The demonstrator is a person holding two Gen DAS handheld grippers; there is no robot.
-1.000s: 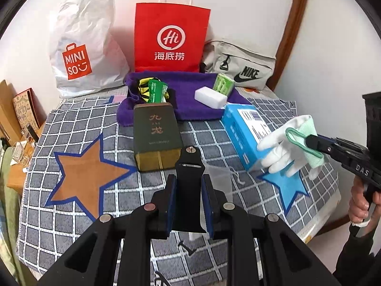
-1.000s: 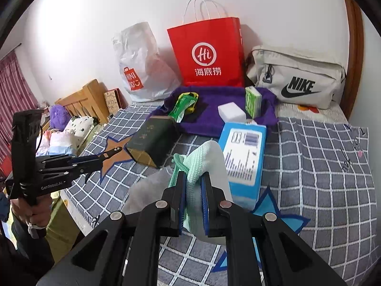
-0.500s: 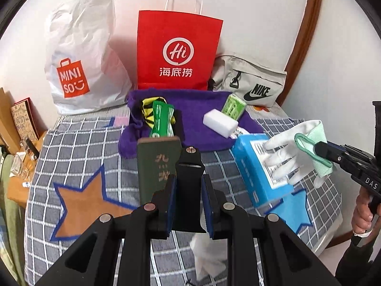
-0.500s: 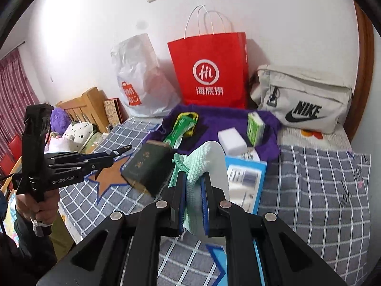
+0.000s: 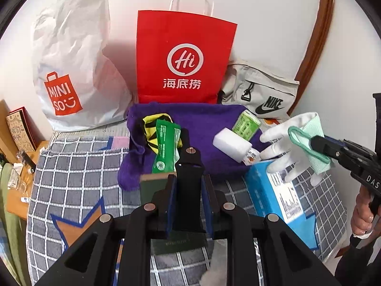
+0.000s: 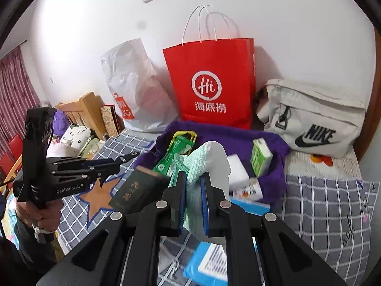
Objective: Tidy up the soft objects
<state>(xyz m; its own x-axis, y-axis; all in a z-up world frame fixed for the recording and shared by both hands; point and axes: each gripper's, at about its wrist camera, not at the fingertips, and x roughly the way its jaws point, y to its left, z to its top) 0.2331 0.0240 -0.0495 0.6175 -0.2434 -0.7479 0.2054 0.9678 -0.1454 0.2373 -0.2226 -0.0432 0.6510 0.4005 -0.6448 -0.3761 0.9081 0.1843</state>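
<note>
My right gripper (image 6: 193,186) is shut on a white glove with a mint-green cuff (image 6: 209,157) and holds it in the air over the blue box. The glove (image 5: 285,143) and the right gripper (image 5: 319,143) also show at the right of the left wrist view. My left gripper (image 5: 189,186) is shut with nothing between its pads, above the dark green box (image 5: 152,186). A purple towel (image 5: 204,119) lies ahead, bearing a yellow-black cloth (image 5: 150,128), a green packet (image 5: 165,147), a white sponge (image 5: 231,143) and a green tissue pack (image 5: 246,125).
A white Miniso bag (image 5: 71,71), a red paper bag (image 5: 183,59) and a grey Nike bag (image 5: 262,95) stand along the wall. A blue box (image 5: 273,195) lies on the checked blanket (image 5: 71,166). A wooden headboard (image 6: 83,109) is on the left.
Both grippers have risen and moved forward toward the purple towel. The right gripper carried the glove up and over the blue box.
</note>
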